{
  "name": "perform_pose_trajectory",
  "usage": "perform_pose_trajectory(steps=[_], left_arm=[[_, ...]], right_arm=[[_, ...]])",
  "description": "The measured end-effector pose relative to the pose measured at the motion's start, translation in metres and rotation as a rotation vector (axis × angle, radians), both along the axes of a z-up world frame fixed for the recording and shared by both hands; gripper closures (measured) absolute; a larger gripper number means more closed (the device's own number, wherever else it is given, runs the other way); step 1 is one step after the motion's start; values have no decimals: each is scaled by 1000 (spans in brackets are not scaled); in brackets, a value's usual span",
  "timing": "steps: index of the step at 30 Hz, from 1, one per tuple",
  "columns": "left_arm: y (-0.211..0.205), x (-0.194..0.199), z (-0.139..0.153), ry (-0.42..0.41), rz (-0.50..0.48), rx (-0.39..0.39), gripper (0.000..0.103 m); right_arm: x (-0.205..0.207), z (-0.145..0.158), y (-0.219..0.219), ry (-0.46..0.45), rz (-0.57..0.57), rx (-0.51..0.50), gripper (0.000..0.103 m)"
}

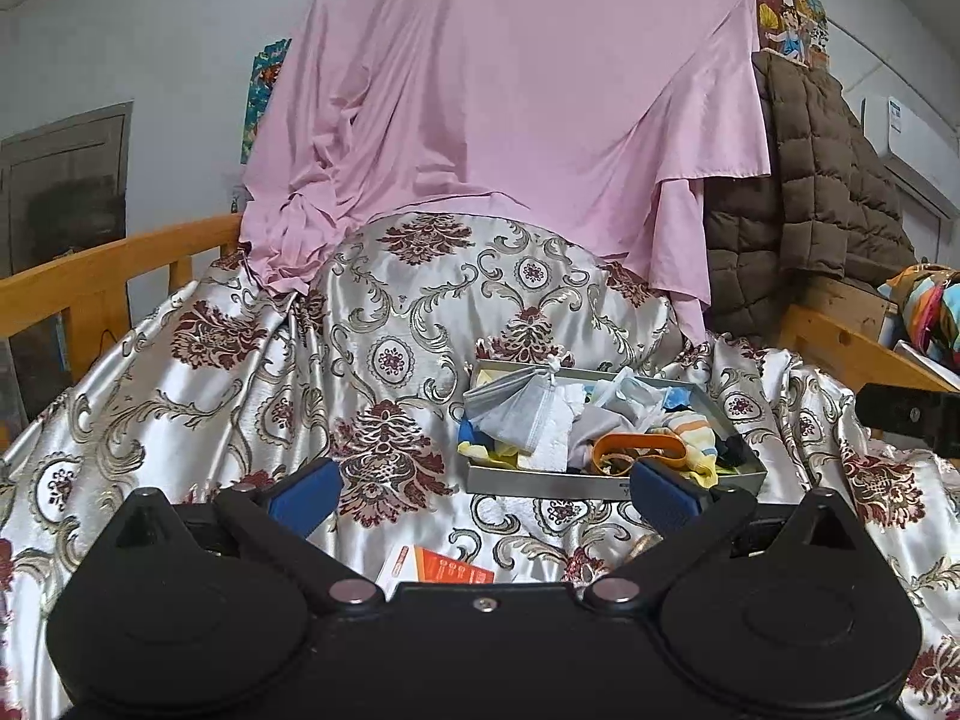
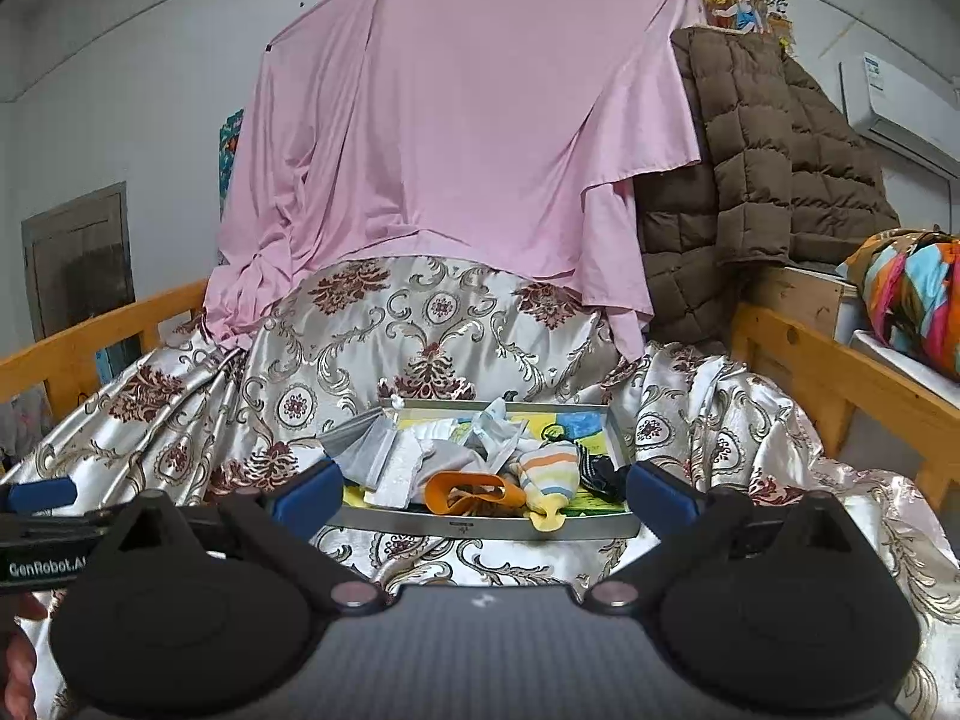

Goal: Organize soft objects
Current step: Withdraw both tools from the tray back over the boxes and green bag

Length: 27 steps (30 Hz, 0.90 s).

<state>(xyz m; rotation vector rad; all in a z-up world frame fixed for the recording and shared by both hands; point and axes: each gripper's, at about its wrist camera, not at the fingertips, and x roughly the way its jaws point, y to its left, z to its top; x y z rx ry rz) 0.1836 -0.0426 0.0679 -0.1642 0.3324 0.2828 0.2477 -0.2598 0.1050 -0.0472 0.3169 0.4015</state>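
A shallow grey metal tray (image 1: 540,483) (image 2: 480,525) rests on the patterned satin bedspread (image 1: 240,372) (image 2: 180,420). It holds a pile of soft items: a grey mesh pouch (image 1: 516,414) (image 2: 372,450), a striped sock (image 1: 696,438) (image 2: 549,474), an orange band (image 1: 636,447) (image 2: 468,489) and white cloth. My left gripper (image 1: 483,495) is open and empty, just short of the tray's near-left side. My right gripper (image 2: 483,495) is open and empty, straddling the tray's front edge.
A pink sheet (image 1: 510,90) (image 2: 468,120) hangs behind. A brown quilted coat (image 1: 828,192) (image 2: 768,168) lies at the right. Wooden rails (image 1: 90,276) (image 2: 840,372) flank the bed. An orange packet (image 1: 444,567) lies under my left gripper. A colourful bundle (image 2: 918,300) sits far right.
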Motion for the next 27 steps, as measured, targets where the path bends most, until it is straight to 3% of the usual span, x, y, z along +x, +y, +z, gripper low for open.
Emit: perform_pose_trajectory(steps=[5,9,19,25,27], left_arm=[[-8,-23,4,17,8,0,1],[-15,-51,12,21,28,-9,1],[-33,-122,28,13,138,-94,1],[-44,-144,12,7,204,-71,1],[-44,-148,4,5,221,-64,1]], right_arm=[[-18,10,-7,1,6,-14,0],[-36,19,-13,60,28,-35,0],[-82,66,-16,74,127,-167,0],[-94,34,-36,147,89,21,0],[-97,16,-44,132,82,59,0]])
